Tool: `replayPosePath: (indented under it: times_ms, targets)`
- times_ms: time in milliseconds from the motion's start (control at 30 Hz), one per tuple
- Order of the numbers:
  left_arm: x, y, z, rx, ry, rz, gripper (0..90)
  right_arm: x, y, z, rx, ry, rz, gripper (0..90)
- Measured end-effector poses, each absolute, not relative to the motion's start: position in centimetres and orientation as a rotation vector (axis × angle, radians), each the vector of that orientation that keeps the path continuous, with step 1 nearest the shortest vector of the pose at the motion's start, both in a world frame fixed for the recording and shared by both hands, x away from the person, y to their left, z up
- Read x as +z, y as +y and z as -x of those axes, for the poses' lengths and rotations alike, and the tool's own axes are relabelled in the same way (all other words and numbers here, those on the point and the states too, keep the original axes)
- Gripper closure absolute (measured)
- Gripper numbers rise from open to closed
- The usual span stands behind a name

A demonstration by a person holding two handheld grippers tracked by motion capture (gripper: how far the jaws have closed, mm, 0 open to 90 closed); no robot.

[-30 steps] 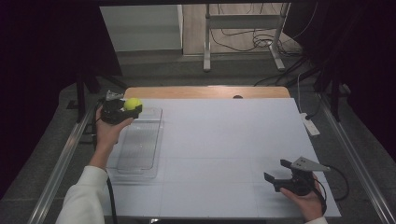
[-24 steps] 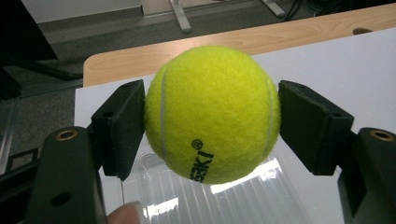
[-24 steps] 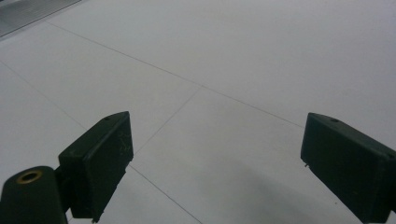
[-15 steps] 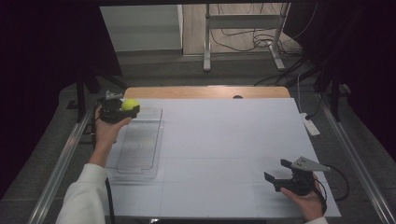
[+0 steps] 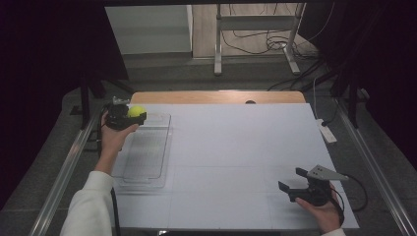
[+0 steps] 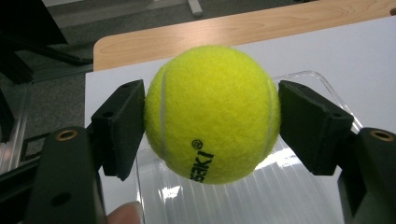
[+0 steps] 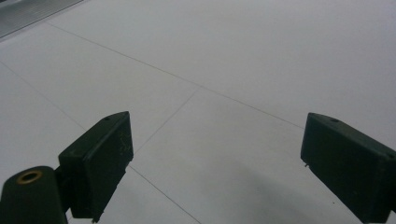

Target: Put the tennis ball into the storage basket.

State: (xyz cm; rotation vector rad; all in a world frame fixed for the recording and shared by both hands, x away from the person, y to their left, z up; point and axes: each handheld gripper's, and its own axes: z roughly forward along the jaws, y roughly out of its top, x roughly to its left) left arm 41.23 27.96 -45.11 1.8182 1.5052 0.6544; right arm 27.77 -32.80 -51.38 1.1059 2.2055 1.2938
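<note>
One left gripper (image 5: 132, 117) is clamped on one yellow tennis ball (image 6: 212, 113), held above the far end of one clear plastic tray (image 5: 145, 152) at the table's (image 5: 236, 147) left; one right gripper (image 5: 295, 184), jaws spread apart and holding nothing, rests near the front right corner.

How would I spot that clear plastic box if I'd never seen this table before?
Start at the big white table and go to its left edge. There lies the clear tray, long and shallow, with a ribbed see-through floor. At its far end the left gripper holds a yellow tennis ball above it; it is the one transparent thing on the white surface.
</note>
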Motion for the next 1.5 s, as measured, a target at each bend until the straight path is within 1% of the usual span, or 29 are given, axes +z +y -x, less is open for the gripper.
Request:
replayPosePath:
  times_ms: [867, 1500]
  targets:
    - [-46.6, 27.7, -42.0, 0.609, 1.535, -1.869, 27.8, -51.4, -32.8, -27.8, 1.293, 2.206, -1.105, 9.5]
    - [-47.8, 26.8, -42.9, 0.587, 1.565, -1.955, 27.8, -51.4, -32.9, -27.8, 1.293, 2.205, -1.106, 9.5]
